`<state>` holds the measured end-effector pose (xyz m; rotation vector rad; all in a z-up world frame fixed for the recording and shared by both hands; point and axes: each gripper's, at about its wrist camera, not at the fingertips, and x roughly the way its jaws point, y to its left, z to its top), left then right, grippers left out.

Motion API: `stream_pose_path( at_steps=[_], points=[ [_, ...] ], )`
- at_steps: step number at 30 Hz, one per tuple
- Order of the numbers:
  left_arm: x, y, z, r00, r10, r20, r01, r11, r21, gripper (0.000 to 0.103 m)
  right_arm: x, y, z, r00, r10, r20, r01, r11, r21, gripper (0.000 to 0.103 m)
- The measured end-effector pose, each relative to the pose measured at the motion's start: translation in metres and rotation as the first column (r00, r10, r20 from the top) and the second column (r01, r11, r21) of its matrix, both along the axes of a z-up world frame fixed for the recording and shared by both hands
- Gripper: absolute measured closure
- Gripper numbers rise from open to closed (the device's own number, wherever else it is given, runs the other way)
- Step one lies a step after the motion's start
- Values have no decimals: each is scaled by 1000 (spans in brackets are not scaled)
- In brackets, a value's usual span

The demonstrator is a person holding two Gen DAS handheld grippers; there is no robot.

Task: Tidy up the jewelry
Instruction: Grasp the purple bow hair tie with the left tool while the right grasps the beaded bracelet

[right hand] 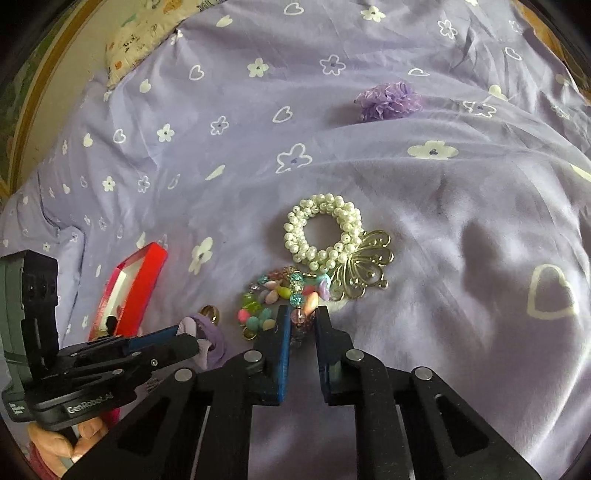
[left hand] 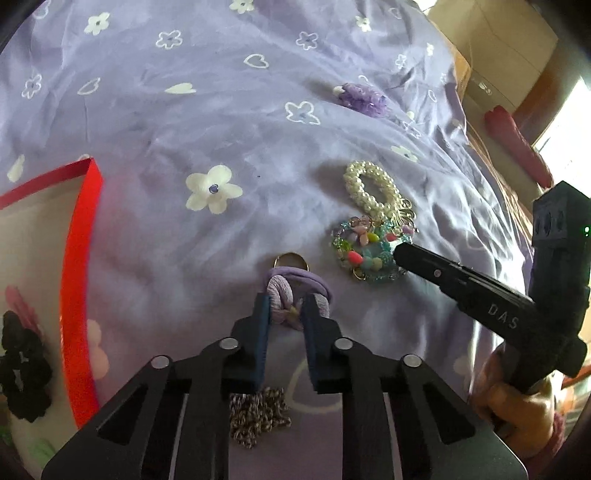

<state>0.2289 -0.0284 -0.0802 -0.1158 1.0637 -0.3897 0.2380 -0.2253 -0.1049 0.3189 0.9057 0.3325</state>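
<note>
Lilac fabric hair tie (left hand: pixel 291 291), knotted, lying on the lavender bedsheet (left hand: pixel 184 122) printed with white flowers and hearts; taken as landmark. The left gripper (left hand: pixel 284 308) has its blue-padded fingers pressed together on the tie's knot. Gold ring (left hand: pixel 291 260): on the sheet, touching the tie's far edge. Multicoloured bead bracelet (right hand: pixel 273 299): just beside the tie on its right, a loose heap of pastel, green and turquoise beads; the right gripper (right hand: pixel 301 317) is clamped on a pink glassy bead at the heap's near edge. Pearl bracelet (right hand: pixel 321 232): beyond the bead heap, farther from the tie, several strands coiled in a ring. Gold butterfly ornament (right hand: pixel 364 266): touching the pearl coil on the side away from the tie. Purple ruffled scrunchie (right hand: pixel 389 99): well apart, far across the sheet. Fine metal chain (left hand: pixel 256 417): bunched on the sheet nearer than the tie, partly hidden under the left gripper's frame. Red-rimmed box (left hand: pixel 79 258): left of the tie, pale floral lining, a black scrunchie (left hand: pixel 22 365) inside. Lettering: "DAS" on the right gripper's body in the left wrist view; "GenRobot.AI" on the left gripper's body in the right wrist view. A hand (left hand: pixel 517 406) grips the right tool's handle. Patterned pillow (right hand: pixel 147 33): at the far edge of the bed.
</note>
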Motion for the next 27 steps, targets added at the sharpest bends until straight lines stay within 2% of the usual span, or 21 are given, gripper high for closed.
stream_pose_path(
  at_steps=[4,9,12,15,21,25,27],
  points=[
    [-11,6,4,1000,-2,6,2,1000,-20,99,-15,-2,8,1000,20,3,-20,1000,22,90],
    [-26,16,10,1000,-4,18,4,999,-32,99,-30,-16,7,1000,-10,-25,11,1000,30,85],
    [-31,15,12,1000,-8,25,9,999,-37,100,-34,-21,8,999,-37,-18,37,999,-4,85],
    [-38,17,15,1000,-14,28,16,998,-54,100,-36,-23,12,999,-46,1,46,999,10,84],
    [-46,23,17,1000,-9,22,11,997,-73,100,-33,-3,18,999,-5,53,9,998,-70,84],
    [-45,24,14,1000,-4,11,4,997,-76,100,-21,8,6,1000,15,20,-12,991,-136,84],
    [-45,25,15,1000,-1,14,2,997,-81,100,-19,9,2,1000,21,18,-18,989,-148,89]
  ],
)
